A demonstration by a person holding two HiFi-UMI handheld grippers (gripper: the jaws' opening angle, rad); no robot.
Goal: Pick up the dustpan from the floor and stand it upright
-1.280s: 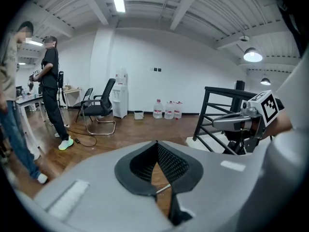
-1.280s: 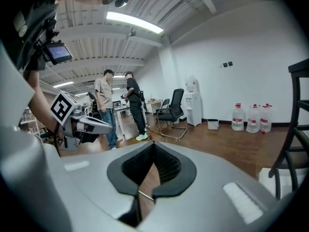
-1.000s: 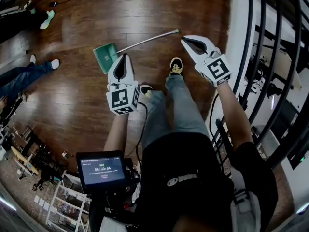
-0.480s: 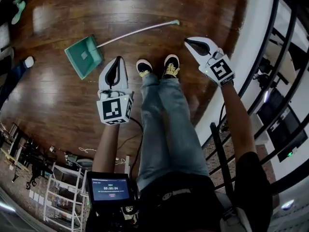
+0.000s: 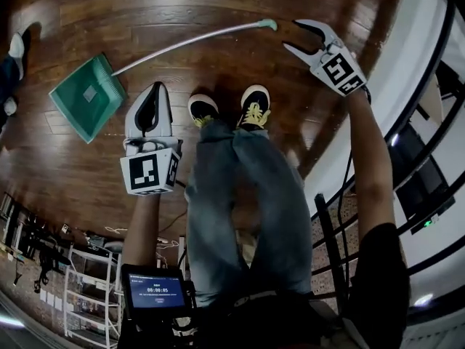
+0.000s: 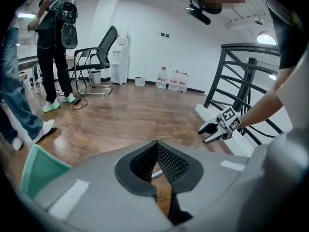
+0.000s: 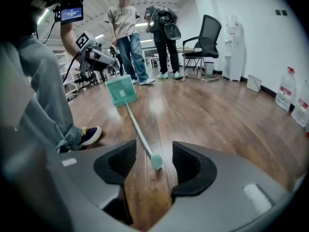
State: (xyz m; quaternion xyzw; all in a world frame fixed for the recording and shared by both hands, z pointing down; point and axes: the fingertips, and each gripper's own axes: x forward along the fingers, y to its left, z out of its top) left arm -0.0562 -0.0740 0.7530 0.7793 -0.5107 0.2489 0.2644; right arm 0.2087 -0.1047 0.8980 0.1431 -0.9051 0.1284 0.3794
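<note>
The dustpan (image 5: 80, 97) lies flat on the dark wooden floor (image 5: 203, 6). It has a teal-green pan with a pale label in the middle, and a long, thin, light handle (image 5: 182, 43) that ends in a small green cap (image 7: 156, 162).

The pan sits ahead of the left gripper (image 5: 155, 87) and off to its left side. That gripper is clenched, jaws together with nothing in them. From the pan the handle slants across in front of both grippers. Its cap lies just ahead of the right gripper (image 5: 290, 35), whose jaws are opening. Seen along them, the cap sits in the gap between the pads, and neither pad presses on it.

The person's two shoes (image 5: 254, 107) stand between the grippers, close behind the handle. To the right gripper's outer side a white kerb (image 5: 378, 100) and a black railing (image 5: 429, 86) hem things in. Ahead of both grippers the boards run open. Bystanders (image 7: 126, 25) and an office chair (image 7: 208, 35) stand well beyond the pan.
</note>
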